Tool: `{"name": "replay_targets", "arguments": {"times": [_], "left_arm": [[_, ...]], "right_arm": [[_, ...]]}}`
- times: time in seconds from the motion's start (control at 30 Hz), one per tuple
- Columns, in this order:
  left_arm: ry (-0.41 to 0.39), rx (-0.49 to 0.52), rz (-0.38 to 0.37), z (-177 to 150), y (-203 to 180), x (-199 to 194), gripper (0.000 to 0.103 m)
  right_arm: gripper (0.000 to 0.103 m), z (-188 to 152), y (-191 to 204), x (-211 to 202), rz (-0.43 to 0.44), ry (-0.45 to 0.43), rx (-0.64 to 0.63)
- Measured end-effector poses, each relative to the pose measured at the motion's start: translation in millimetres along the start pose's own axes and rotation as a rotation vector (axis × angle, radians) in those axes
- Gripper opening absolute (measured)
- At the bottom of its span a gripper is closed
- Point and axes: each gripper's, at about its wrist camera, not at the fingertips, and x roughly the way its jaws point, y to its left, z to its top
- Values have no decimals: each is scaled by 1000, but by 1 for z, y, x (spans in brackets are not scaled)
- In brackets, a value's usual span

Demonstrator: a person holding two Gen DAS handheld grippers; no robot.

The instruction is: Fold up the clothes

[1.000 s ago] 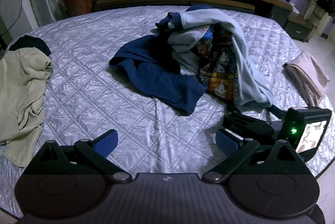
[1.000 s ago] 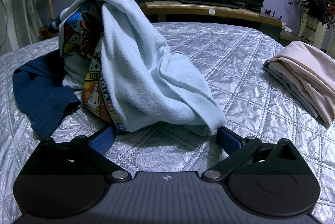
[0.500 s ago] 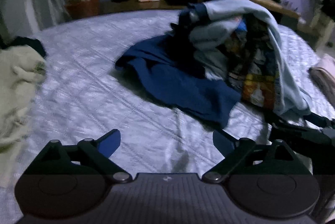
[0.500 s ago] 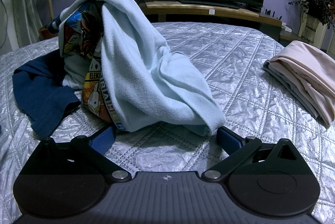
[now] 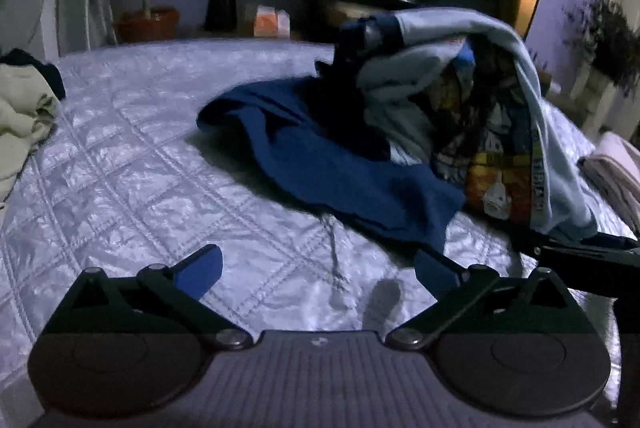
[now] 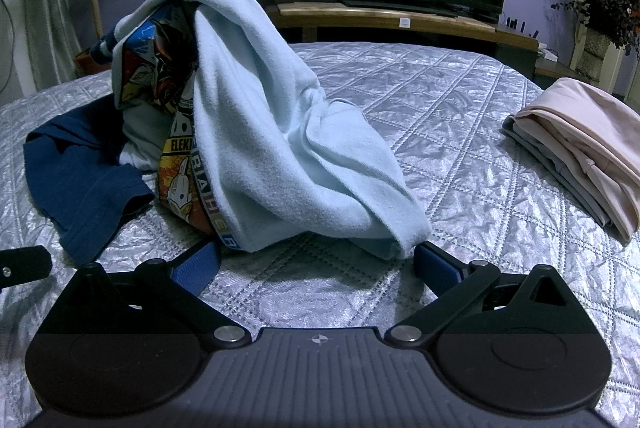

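nearest the light blue garment [image 6: 288,148] is the right gripper [image 6: 316,260], low over the quilted bedspread [image 6: 460,148] with its fingers spread wide; the garment's lower hem lies just ahead of and between the blue pads, not pinched. the left gripper [image 5: 320,268] hovers on the navy side of that same heap, its jaws opening to full spread with only bare quilt and a thin cord between them, and the dark edge of the navy garment [image 5: 340,164] is just beyond its right pad.

the step in hand looks like the first grasp on the crumpled heap. to do it well, each gripper would best take a single layer at an edge, the right on the blue hem and the left on the navy hem, so the two pieces can be drawn apart instead of lifted as a tangle; the printed cartoon lining [image 6: 180,164] inside the blue garment suggests it is bunched and partly inside out.

beside the heap, well apart to its right, a folded pink and grey stack [image 6: 580,148] sits near the bed's edge. far to its left lies a crumpled beige garment [image 5: 20,124].

no basket or bin is in view; the only pot, a terracotta planter [image 5: 148,22] beyond the bed, holds a thin plant stem.
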Motion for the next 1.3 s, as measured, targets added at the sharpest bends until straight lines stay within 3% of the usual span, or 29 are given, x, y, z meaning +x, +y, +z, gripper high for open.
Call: {"name": "replay_targets", "arguments": {"times": [0.17, 1.3], "left_arm": [[1, 138, 73, -5, -17, 4, 103], [0, 130, 60, -5, -13, 7, 103]], "right_arm": [[103, -1, 1, 1, -1, 0, 0], [103, 0, 1, 3, -3, -1, 1]]}}
